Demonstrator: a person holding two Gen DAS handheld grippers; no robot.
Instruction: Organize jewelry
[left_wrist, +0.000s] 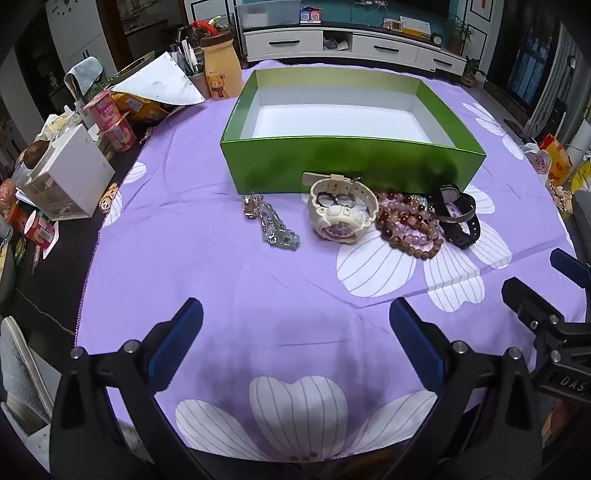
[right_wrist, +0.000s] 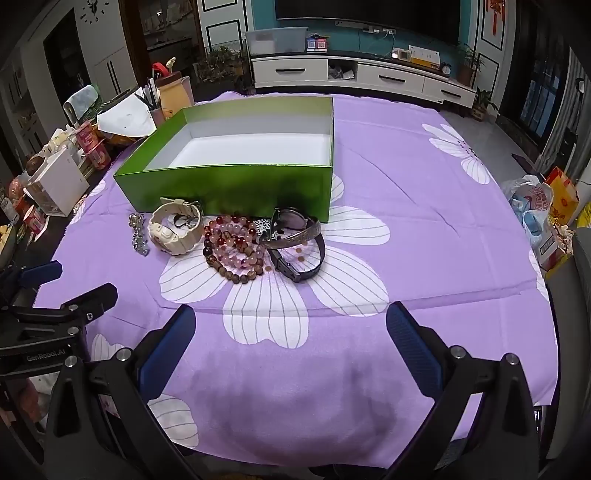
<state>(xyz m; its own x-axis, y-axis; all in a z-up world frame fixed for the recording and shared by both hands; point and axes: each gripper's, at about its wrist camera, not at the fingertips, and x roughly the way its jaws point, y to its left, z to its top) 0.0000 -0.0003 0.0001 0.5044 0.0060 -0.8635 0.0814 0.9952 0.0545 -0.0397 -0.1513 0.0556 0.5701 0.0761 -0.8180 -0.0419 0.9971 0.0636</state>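
Left wrist view: the green cardboard box (left_wrist: 351, 166) sits empty; cream plastic watch (left_wrist: 338, 214), beaded bracelets (left_wrist: 406, 225) and black watch (left_wrist: 458, 218) lie outside. Both the left gripper (left_wrist: 295, 339) and right gripper (right_wrist: 291, 339) stand spread, holding nothing; nothing is sorted yet.

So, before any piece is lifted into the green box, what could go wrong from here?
1. The pink and brown bead bracelets lie tangled in one heap touching the black strap watch; grabbing one may drag others.
2. The thin silver chain lies flat on the purple flowered cloth; the fingers could pinch fabric too.
3. The cream plastic watch sits against the green cardboard box, so a finger may bump the wall.
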